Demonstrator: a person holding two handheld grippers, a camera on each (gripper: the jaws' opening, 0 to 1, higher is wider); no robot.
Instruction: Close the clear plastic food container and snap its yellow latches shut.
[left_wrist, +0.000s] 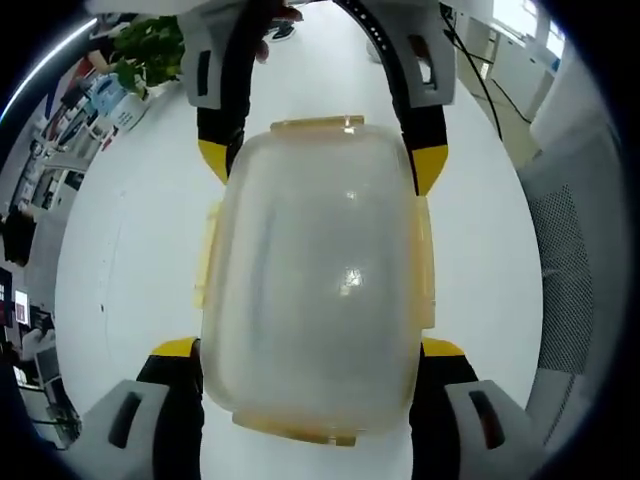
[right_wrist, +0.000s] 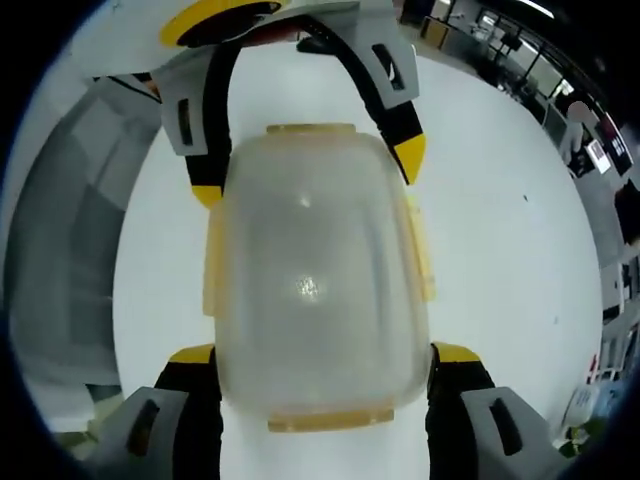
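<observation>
The clear plastic food container lies on a white table with its lid on. Yellow latches show at its short ends and along its long sides; I cannot tell whether they are snapped down. My left gripper holds the near end in the left gripper view, a yellow-tipped jaw against each side. At the far end my right gripper clasps the container the same way. The right gripper view shows the container, the right gripper and the left gripper from the opposite end.
A potted plant and small items stand at one table corner. A grey mesh chair stands beside the table and appears again as a chair in the right gripper view. Office desks lie beyond.
</observation>
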